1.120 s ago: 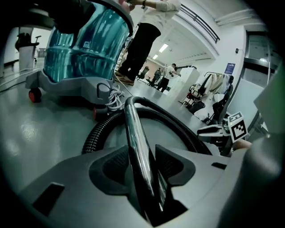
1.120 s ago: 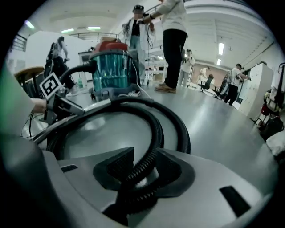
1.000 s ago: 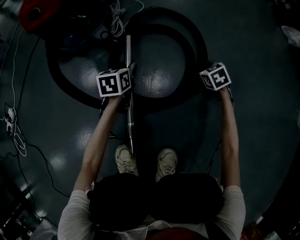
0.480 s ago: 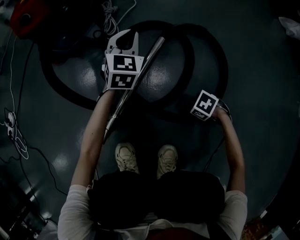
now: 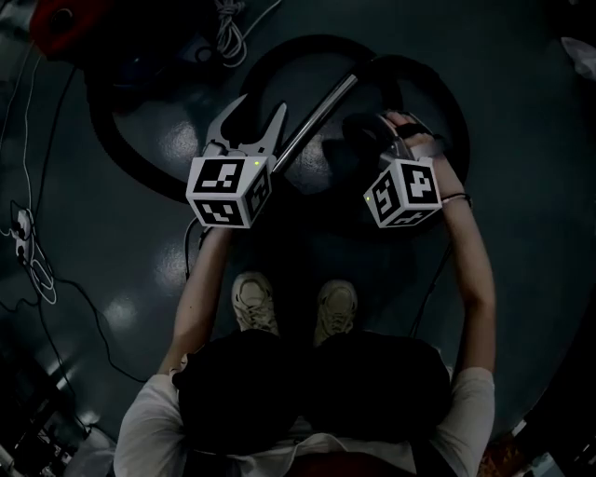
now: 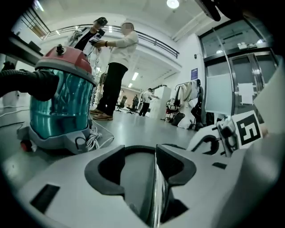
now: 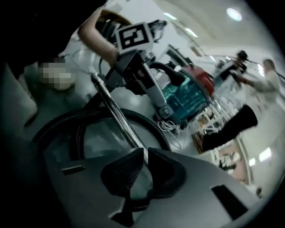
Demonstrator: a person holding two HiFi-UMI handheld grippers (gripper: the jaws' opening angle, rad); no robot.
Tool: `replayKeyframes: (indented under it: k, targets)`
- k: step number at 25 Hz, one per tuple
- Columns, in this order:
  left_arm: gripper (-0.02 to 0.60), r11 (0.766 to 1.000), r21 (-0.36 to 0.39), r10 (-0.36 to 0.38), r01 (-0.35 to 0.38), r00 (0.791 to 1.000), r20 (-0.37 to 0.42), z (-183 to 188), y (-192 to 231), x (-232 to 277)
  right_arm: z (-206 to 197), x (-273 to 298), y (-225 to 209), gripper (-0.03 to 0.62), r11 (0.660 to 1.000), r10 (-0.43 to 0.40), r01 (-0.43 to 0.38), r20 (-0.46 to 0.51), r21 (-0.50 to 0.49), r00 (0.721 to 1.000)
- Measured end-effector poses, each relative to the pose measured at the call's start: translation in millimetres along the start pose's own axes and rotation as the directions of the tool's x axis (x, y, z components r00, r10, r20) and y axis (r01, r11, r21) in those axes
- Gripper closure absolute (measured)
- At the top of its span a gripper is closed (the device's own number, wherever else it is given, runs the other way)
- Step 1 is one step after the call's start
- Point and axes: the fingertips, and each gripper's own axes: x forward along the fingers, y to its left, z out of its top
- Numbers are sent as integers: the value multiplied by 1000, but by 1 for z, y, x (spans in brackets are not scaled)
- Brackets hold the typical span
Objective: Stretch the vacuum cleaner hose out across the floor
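The black vacuum hose (image 5: 119,154) lies in wide loops on the dark floor, and its far end joins the red and teal vacuum cleaner (image 6: 62,102). A shiny metal tube (image 5: 321,110) slants up to the right between the grippers. My left gripper (image 5: 262,102) is open and its jaws have just been opening. In the left gripper view the tube (image 6: 156,187) lies between them, against the right jaw only. My right gripper (image 7: 144,152) is shut, marker cube (image 5: 402,194) towards me. The tube (image 7: 113,109) runs up to its closed tips, and I cannot tell whether they pinch it.
A coiled white power cord (image 5: 228,33) lies beside the vacuum cleaner (image 5: 56,23). Thin cables (image 5: 28,261) trail along the floor at the left. The wearer's shoes (image 5: 253,303) stand just behind the grippers. Another person (image 6: 118,67) stands beyond the vacuum.
The tube has swung from lying straight ahead to slanting up right. Both grippers have risen towards the camera. The right one has moved in from the right to the tube's end and rolled.
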Motion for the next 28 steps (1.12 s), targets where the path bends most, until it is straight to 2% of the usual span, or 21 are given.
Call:
replayKeyframes:
  k: [1,3,4,6,9,12,14,16,18,19,20,22,25,28]
  targets:
    - [371,1000,-12,-2,1,1000,-7,-5,-3,-5,7,9,-1,580,994,21,-24,-23,-110,1000]
    - [359,999,-38,-9,8,999,-33,-17,-5,-11,15,29,13,573,954,118,-135,-80,-267,990]
    - [357,999,-51,-9,6,999,-47,-24,-4,-13,14,38,23,522,928,165,-194,-117,-319,979]
    - [357,997,-76,-2,-3,998,-67,-33,1,-15,12,54,39,474,884,221,-272,-173,-381,960]
    - [357,994,-104,13,-21,997,-73,-36,9,-22,20,69,49,431,863,239,-290,-171,-414,956]
    - [357,998,-55,36,-41,996,-86,-35,11,-40,28,80,54,428,844,272,-321,-172,-430,947]
    - [357,999,21,37,-35,992,-122,-37,7,-82,28,85,58,428,844,287,-336,-176,-418,941]
    - [357,996,76,56,-42,979,-196,-51,10,-148,31,87,63,428,858,287,-330,-166,-394,943]
    - [357,992,82,116,-97,958,-264,-71,25,-203,31,88,64,427,863,286,-330,-169,-383,943]
    - [357,989,64,147,-135,951,-273,-78,33,-217,31,89,65,427,860,291,-338,-178,-381,940]
    - [357,985,34,170,-167,950,-263,-80,38,-220,30,90,67,427,855,301,-353,-189,-381,935]
    - [357,982,-34,174,-184,966,-193,-70,35,-203,29,94,69,427,838,329,-386,-209,-385,921]
    - [357,991,-79,104,-112,990,-95,-53,12,-154,32,98,67,427,821,336,-397,-214,-411,917]
    - [357,996,-82,43,-47,998,-55,-42,-6,-115,36,101,69,427,819,317,-369,-190,-440,929]
